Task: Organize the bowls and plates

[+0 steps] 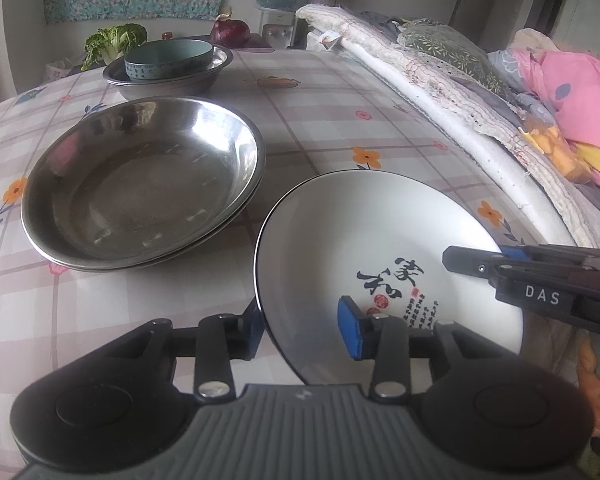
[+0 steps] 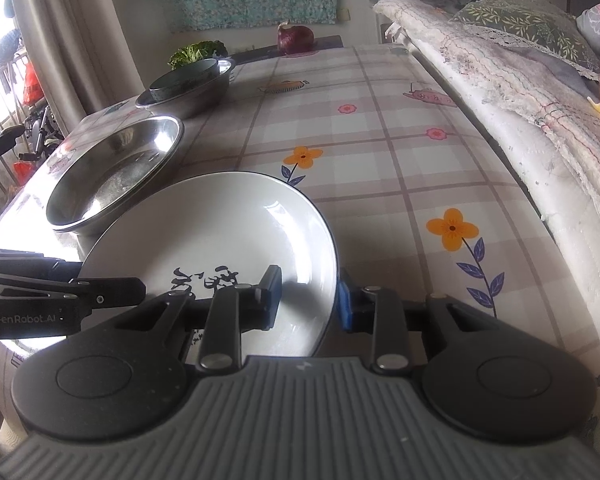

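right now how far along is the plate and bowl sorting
Looks done: two steel plates sit stacked, and behind them a teal bowl is nested in a steel bowl. In hand: the white plate, with the left gripper and right gripper each straddling a side of its rim; a firm clamp isn't clear. Left: setting it down, probably on the plate stack.

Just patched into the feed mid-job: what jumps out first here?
The white plate with black writing sits nearest, both grippers straddling its rim: left gripper at its left edge, right gripper at its right. Behind it to the left are stacked steel plates, then a green bowl in a steel basin.
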A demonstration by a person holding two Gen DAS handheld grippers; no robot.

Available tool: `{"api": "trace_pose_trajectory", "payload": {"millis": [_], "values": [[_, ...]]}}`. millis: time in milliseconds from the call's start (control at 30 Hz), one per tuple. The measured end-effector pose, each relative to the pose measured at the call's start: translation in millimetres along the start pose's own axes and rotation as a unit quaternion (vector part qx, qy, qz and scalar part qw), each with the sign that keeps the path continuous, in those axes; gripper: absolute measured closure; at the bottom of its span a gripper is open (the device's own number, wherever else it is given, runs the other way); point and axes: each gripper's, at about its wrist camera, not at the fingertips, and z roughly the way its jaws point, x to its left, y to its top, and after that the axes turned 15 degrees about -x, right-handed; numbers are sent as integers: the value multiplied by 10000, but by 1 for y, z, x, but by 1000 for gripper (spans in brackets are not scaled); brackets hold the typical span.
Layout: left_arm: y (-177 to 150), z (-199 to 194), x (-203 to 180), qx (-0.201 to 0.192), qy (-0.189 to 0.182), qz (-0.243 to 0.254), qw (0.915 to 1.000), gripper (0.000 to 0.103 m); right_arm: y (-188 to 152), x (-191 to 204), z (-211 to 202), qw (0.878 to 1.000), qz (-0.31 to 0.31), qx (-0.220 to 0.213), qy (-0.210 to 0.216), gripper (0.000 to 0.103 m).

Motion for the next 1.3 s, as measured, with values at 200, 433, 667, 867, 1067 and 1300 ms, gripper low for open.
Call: {"api": "trace_pose_trajectory", "payload": {"millis": [200,433,667,867,1067,1300], "values": [[-2,-3,1,18,-39,-15,10000,62,1,-1,3,10000,-1,-30,72,76],[-2,1,-3,-24,-39,128,9999,55,-1,-3,-3,9999,23,4,114,77],[-6,1,-7,-114,-75,198,9997,49,-5,1,-4,9999,-28,-51,96,74],[-2,0,-4,-104,-43,17,9999,51,-3,3,-4,10000,8,-21,30,74],[-1,-3,-8,-158,-39,90,9998,52,0,3,-4,10000,56,-14,-31,74],[-4,0,-7,-119,-111,76,9998,59,2,-1,-2,9999,56,-74,-102,74]]}}
